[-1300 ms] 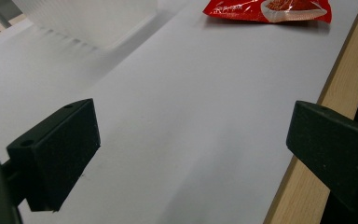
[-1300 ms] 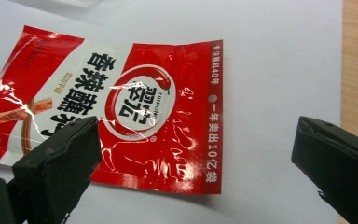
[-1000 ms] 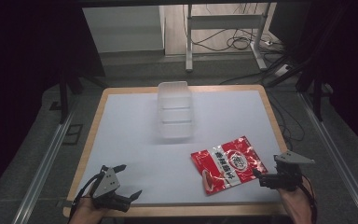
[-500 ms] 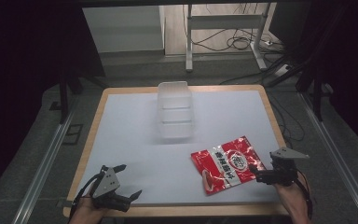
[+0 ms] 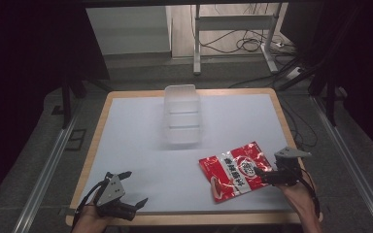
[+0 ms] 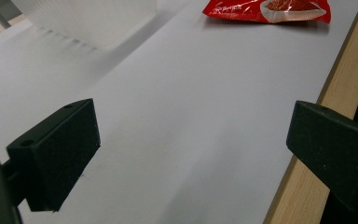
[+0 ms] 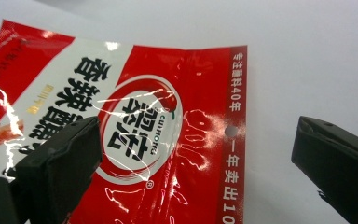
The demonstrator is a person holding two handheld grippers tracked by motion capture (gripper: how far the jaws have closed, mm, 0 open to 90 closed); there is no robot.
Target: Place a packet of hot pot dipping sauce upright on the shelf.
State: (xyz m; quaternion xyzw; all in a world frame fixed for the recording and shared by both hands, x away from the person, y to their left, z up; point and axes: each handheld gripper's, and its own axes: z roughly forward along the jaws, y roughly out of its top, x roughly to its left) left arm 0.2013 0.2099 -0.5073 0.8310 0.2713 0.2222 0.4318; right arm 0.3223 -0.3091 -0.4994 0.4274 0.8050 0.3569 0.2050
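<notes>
High view: nearest the person, at the bottom edge, both hands hold tongs over the white table point(image 5: 136, 145). The left tongs point(image 5: 132, 191) sit low by the near left corner, jaws wide apart w/ nothing in them. In the left gripper view just bare table lies between the jaws, w/ the wood edge point(image 6: 307, 121) off to one side. That hand looks like it's resting, tilted toward the middle.

The right tongs point(image 5: 261, 175) are at the near right, pointing left at the red snack bag point(image 5: 235, 170). The right gripper view shows the jaws wide open, one jaw over the bag's front, the other out over bare table past the bag's edge point(image 7: 240, 130). So it's lined up on that edge but has no grip yet. Can't tell if a jaw touches the bag.

The bag lies flat on the table, near right side.

Farther back, around the middle, stands a clear plastic box point(image 5: 181, 114), empty as far as I can see, well apart from the bag.

My guess: job is bag into box. Almost all is left: pinch, lift, carry, drop in.
</notes>
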